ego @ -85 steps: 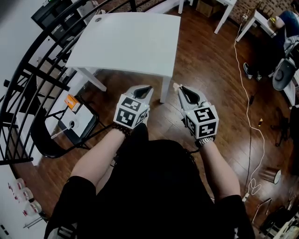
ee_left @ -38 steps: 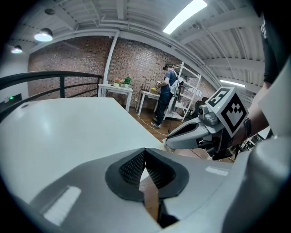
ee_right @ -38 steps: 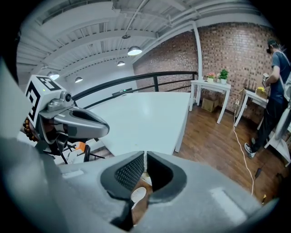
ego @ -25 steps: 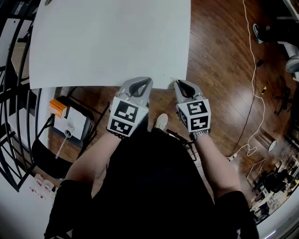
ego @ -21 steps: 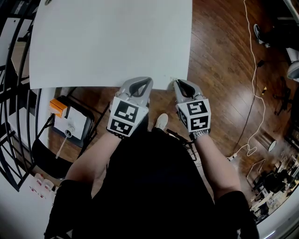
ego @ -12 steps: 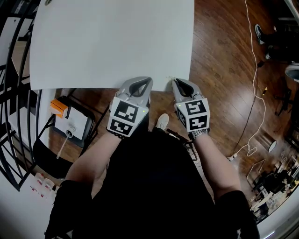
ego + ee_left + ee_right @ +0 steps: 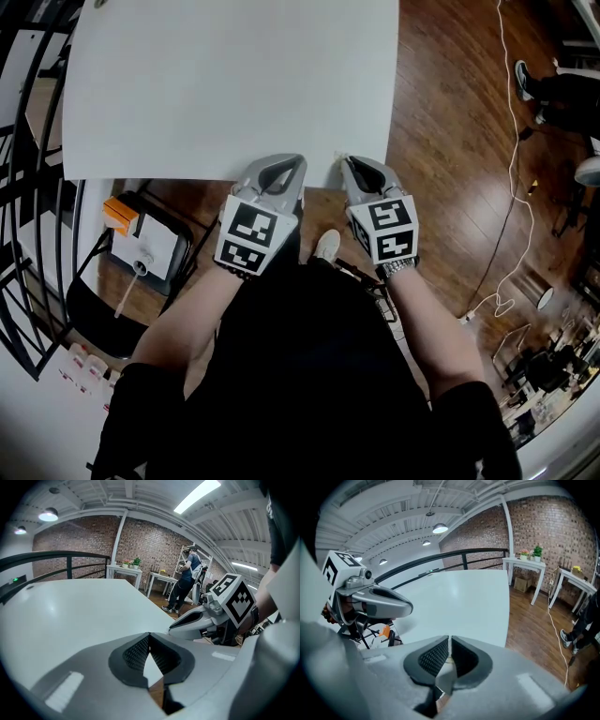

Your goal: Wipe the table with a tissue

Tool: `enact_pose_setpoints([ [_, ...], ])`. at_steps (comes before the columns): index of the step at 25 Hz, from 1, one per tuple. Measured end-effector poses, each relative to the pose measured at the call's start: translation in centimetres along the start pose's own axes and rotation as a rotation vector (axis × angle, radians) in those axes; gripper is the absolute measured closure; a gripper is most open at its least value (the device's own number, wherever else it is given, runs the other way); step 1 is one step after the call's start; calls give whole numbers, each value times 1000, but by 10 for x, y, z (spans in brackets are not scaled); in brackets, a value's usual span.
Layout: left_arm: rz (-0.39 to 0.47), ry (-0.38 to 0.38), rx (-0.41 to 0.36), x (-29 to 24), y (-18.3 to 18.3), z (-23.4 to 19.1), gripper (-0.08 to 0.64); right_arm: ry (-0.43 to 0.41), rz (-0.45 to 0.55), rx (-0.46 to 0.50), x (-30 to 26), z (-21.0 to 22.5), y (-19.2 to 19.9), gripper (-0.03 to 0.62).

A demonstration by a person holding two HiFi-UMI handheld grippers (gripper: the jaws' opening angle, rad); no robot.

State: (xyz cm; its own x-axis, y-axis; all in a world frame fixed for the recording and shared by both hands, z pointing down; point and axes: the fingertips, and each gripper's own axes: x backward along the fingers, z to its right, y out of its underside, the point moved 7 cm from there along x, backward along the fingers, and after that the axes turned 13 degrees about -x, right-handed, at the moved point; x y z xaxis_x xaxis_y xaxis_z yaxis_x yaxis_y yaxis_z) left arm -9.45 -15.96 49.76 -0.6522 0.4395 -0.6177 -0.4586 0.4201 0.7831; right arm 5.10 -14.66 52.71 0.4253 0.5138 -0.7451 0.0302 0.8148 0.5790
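Note:
A wide white table [image 7: 234, 84] fills the top of the head view, its top bare. Both grippers hover side by side at its near edge. My left gripper [image 7: 298, 160] has its jaws closed tip to tip with nothing between them [image 7: 149, 634]. Just to its right, my right gripper [image 7: 343, 161] is shut on a small pale tissue [image 7: 449, 661] pinched deep between its pads; a bit of it pokes out at the tip [image 7: 338, 157]. In each gripper view the table [image 7: 70, 611] [image 7: 459, 597] stretches ahead.
A black folding chair [image 7: 98, 309] with a white and orange item [image 7: 142, 246] stands under the table's left corner. Black railing [image 7: 28, 178] runs along the left. A white cable [image 7: 511, 187] trails over the wood floor. A person [image 7: 186, 581] stands far off.
Since 3.4 s ago the table has come much closer and both grippers reached its near edge. Over the last second the right gripper crept slightly left; the left one stayed put.

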Motion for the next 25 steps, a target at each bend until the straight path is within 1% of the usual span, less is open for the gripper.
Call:
enact_pose_setpoints([
  [16,2,-34,13,11,4,-7,548,-50,-14,43,-10,-20,-4,583],
  [25,17,-46,-1,20,0,1,548,-88,12,67,5,-35,0,583],
])
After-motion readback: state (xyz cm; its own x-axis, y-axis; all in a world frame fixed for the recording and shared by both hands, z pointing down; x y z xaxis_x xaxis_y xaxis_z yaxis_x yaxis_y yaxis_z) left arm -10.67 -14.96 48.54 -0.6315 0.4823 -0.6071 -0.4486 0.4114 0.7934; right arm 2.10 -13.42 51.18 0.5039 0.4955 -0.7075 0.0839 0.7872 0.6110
